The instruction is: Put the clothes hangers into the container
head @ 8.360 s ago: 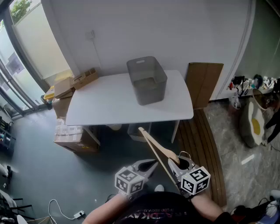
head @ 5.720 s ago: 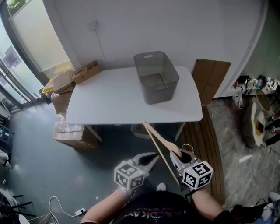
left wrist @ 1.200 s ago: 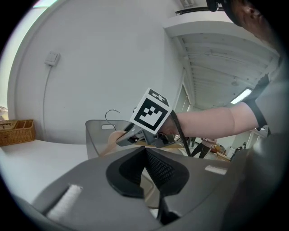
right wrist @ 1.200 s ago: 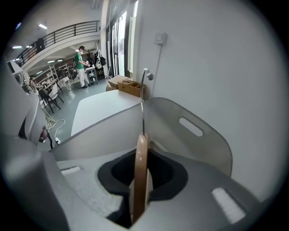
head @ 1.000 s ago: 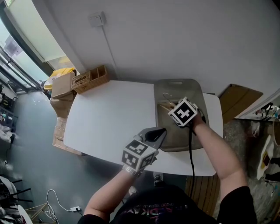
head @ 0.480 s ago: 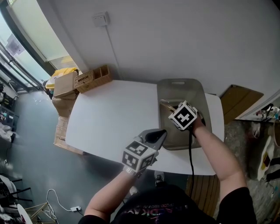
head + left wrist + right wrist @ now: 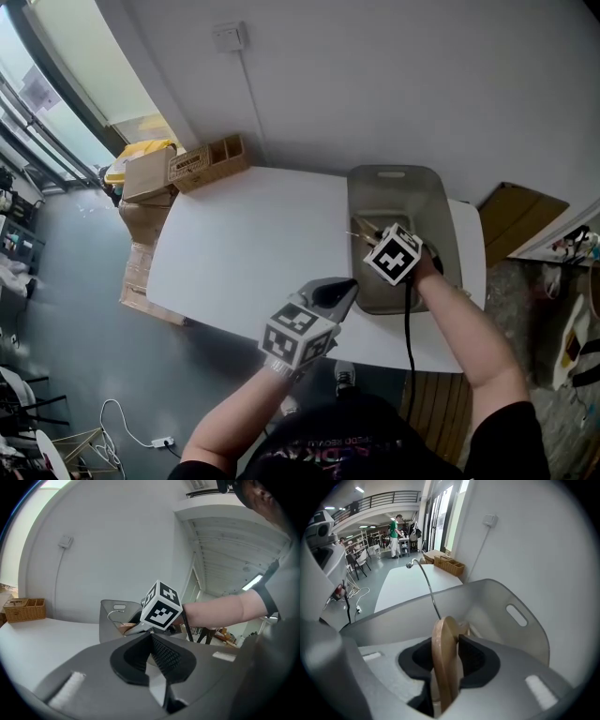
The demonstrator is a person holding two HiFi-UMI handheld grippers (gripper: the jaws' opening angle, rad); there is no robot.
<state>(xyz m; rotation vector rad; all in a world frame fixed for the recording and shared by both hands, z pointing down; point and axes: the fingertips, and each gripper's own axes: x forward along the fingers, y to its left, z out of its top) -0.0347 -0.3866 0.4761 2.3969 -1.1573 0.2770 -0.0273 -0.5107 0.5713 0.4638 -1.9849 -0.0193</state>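
A wooden clothes hanger (image 7: pixel 444 658) with a metal hook (image 7: pixel 423 578) stands on edge between the jaws of my right gripper (image 7: pixel 447 656), down inside the grey container (image 7: pixel 506 620). The jaws are opening and a dark gap shows beside the hanger. From above, the right gripper (image 7: pixel 377 236) reaches into the container (image 7: pixel 398 178) at the table's right end, with the hanger (image 7: pixel 361 234) poking out by its marker cube. My left gripper (image 7: pixel 345 287) hovers over the table's near edge, shut and empty. In its own view the left gripper (image 7: pixel 151 637) points at the container (image 7: pixel 117 603).
The white table (image 7: pixel 253 244) stands against a white wall. A wicker organiser (image 7: pixel 208 161) sits at its back left corner, with cardboard boxes (image 7: pixel 145 178) beyond it on the floor. A brown board (image 7: pixel 520 211) leans at the right. A cable (image 7: pixel 407 328) trails along my right forearm.
I have come from well back up to the table, and the right gripper has carried the hanger into the container. In the last second it drew slightly nearer. The left gripper barely moved.
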